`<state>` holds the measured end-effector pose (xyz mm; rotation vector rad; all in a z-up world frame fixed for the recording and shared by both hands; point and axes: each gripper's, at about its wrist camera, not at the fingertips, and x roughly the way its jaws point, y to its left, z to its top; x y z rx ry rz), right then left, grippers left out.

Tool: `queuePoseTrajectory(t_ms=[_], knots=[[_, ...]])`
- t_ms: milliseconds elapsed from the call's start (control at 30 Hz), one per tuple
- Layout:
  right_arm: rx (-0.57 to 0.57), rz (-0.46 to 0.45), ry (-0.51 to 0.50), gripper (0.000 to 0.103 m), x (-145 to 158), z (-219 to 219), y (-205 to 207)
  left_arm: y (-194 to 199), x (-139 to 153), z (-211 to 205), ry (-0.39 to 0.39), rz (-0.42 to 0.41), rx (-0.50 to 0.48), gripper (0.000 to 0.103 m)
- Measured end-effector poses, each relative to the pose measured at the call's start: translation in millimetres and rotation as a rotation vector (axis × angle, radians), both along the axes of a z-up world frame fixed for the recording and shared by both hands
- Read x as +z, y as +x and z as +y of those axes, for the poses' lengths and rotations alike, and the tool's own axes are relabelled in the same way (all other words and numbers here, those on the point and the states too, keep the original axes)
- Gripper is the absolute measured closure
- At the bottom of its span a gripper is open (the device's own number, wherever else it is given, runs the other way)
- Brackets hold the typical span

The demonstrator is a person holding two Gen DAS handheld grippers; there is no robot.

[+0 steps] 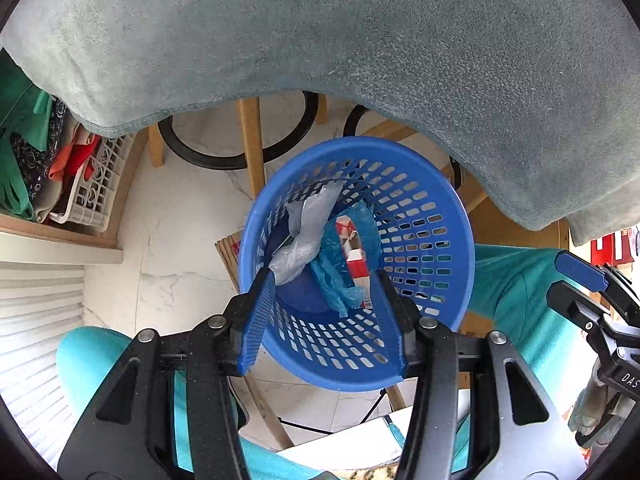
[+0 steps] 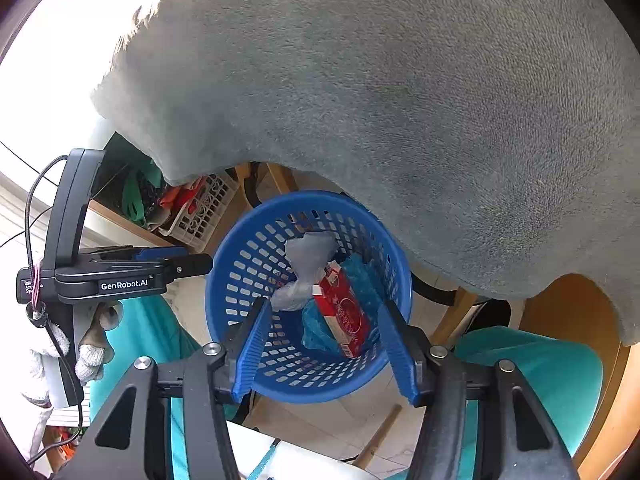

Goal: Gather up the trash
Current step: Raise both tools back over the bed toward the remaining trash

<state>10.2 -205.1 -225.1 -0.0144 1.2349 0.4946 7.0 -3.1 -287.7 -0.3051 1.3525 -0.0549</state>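
Observation:
A blue perforated basket point(image 1: 352, 145) point(image 2: 210, 292) stands on the floor below both grippers. In it lie a crumpled grey plastic bag point(image 1: 308, 232) point(image 2: 308, 256), a blue plastic bag point(image 1: 336, 284) point(image 2: 316, 328) and a red carton point(image 1: 356, 264) point(image 2: 344, 316). My left gripper point(image 1: 325, 276) hangs open over the basket's mouth; the grey bag's lower end shows right beside its left fingertip, with nothing pressed between the pads. My right gripper point(image 2: 324, 305) is also open above the basket, holding nothing. Each gripper appears at the edge of the other's view.
A grey-green fleece blanket point(image 1: 360, 40) point(image 2: 400, 100) overhangs the basket's far side. Wooden furniture legs point(image 1: 252, 140) and a white crate of cloths point(image 1: 96, 188) stand behind on the pale tiled floor point(image 1: 168, 240). Teal-clad legs point(image 1: 516, 292) flank the basket, and a gloved hand point(image 2: 92, 344) holds the left tool.

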Motion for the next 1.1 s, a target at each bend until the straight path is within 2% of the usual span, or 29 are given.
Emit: queuePoseTrajectory(t_ms=[233, 500, 633, 867, 967, 1000, 1033, 1100], knots=[[-0.009, -0.029, 0.024, 0.045, 16.5, -9.3, 0.7, 2.7, 26.8, 6.5, 0.026, -0.068, -0.001, 0.053], [0.007, -0.163, 0.091, 0.044, 74.8, -18.7, -1.4, 5.0, 93.9, 26.2, 0.027, -0.211, 0.029, 0.053], [0.017, -0.239, 0.128, 0.029, 107.2, -23.9, -3.9, 7.3, 134.5, 35.0, 0.037, -0.295, 0.034, 0.052], [0.005, -0.338, 0.167, 0.029, 153.0, -39.2, 4.1, 35.6, 187.5, 49.2, 0.022, -0.378, 0.052, 0.052], [-0.011, -0.353, 0.191, 0.018, 167.2, -47.6, 15.0, 55.2, 204.6, 56.1, 0.021, -0.402, 0.064, 0.052], [-0.016, -0.362, 0.193, 0.018, 170.9, -49.7, 19.1, 62.4, 209.1, 59.0, 0.013, -0.405, 0.068, 0.052], [-0.019, -0.369, 0.194, 0.018, 175.1, -49.4, 24.9, 69.6, 213.1, 61.6, 0.003, -0.406, 0.073, 0.051], [-0.024, -0.377, 0.199, 0.018, 182.8, -49.0, 37.6, 84.3, 218.9, 67.3, -0.007, -0.412, 0.088, 0.042]])
